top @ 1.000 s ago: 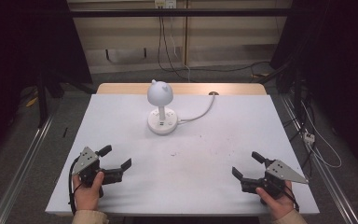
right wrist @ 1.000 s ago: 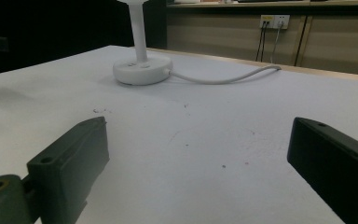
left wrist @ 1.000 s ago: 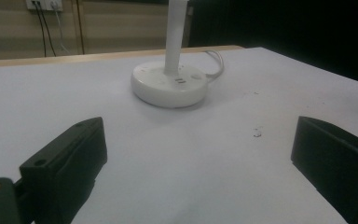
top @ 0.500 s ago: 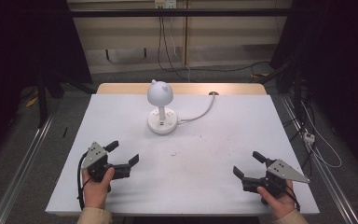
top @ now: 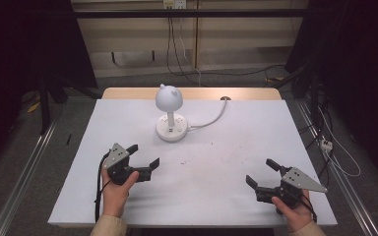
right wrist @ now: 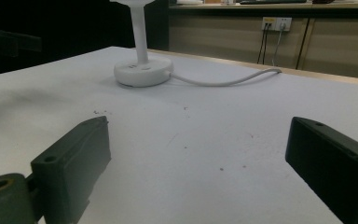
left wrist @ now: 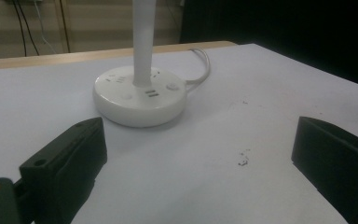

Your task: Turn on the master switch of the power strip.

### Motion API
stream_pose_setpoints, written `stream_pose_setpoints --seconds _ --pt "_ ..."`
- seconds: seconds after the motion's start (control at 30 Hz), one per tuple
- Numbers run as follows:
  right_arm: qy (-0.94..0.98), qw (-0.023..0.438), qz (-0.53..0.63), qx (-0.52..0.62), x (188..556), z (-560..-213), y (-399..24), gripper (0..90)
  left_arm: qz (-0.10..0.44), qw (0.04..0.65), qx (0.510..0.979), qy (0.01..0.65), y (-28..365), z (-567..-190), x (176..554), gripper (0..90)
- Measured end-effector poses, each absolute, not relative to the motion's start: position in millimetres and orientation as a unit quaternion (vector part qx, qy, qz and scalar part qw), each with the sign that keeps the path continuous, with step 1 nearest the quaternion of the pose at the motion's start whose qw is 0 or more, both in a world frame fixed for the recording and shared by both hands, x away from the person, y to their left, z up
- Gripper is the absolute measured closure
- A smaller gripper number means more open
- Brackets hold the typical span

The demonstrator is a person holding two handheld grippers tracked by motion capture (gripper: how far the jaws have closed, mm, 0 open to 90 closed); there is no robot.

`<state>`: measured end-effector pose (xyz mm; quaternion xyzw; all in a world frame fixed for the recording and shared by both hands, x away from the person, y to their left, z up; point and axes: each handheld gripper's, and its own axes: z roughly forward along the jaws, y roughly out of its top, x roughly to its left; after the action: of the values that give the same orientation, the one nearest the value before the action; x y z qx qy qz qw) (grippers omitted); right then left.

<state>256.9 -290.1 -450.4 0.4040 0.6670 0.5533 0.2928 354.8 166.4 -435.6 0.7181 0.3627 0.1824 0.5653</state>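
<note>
Lamp point(left wrist: 142, 70) head beyond top edge

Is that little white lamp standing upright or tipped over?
Upright. The desk lamp sits flat on its round base, its stem rising straight to the globe head.

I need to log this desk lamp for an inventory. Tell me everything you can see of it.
The lamp is white and looks like smooth plastic. A round, flat base carries small buttons and slots on top; a straight upright stem rises from its middle to a rounded, dome-like head with two small bumps. A white cord runs from the base toward the table's far edge. It stands on the white table, with neither claw touching it.
</note>
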Motion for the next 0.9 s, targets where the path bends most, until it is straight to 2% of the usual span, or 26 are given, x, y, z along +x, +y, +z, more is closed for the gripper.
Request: stream_pose_setpoints --seconds 0.9 --pt "0.666 0.297 0.552 0.404 256.4 -448.9 -295.4 6.3 0.166 0.552 0.74 0.346 107.5 -429.3 392.4 4.5"
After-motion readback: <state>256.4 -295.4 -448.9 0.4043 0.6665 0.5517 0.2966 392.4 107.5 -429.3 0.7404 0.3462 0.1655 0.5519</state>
